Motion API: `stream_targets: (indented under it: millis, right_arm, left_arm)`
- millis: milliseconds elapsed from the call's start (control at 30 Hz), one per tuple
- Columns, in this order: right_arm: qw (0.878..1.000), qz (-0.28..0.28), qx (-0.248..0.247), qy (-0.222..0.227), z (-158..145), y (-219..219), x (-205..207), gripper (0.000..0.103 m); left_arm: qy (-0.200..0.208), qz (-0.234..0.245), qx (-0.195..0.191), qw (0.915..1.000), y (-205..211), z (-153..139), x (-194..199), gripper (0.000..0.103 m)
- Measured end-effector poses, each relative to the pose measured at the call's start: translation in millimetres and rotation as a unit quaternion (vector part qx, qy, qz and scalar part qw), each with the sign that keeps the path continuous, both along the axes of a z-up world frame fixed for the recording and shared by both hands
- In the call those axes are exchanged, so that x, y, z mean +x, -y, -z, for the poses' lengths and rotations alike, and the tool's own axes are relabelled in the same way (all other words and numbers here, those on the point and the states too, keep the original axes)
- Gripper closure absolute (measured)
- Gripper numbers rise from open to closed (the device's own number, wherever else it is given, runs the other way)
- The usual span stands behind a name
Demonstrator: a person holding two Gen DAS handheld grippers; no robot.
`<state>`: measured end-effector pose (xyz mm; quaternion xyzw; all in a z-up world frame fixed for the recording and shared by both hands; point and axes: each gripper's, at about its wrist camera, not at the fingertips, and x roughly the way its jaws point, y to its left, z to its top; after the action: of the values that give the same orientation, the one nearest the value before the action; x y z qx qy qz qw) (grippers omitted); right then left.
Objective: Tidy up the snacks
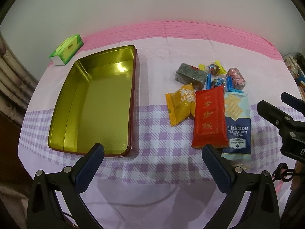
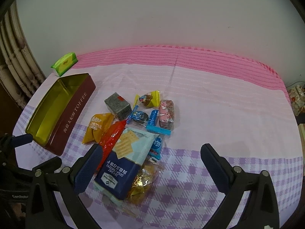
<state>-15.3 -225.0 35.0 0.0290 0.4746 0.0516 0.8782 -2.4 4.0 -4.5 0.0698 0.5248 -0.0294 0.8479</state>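
Snacks [image 1: 207, 114] all lie at 3 o'clock of empty tin [image 1: 95, 103]; none packed. Both hand-held grippers, left [image 1: 152, 150] and right [image 2: 150, 150], gape, holding nothing.

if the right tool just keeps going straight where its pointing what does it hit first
Most likely the soda cracker packet. The right tool is open, and that packet lies just ahead between its fingers, nearer the left one, atop other snacks. Height above the tablecloth is unclear, so it might pass over.
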Motion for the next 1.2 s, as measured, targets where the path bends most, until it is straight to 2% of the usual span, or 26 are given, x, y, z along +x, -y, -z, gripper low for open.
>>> stream_targets:
  millis: [1200]
  right_arm:
    - [1.000,0.006,0.003,-0.004,-0.4,3.5,1.4,0.001]
  left_arm:
    - [-0.005,-0.003,-0.014,0.9999,0.5,-0.5,3.7,0.005]
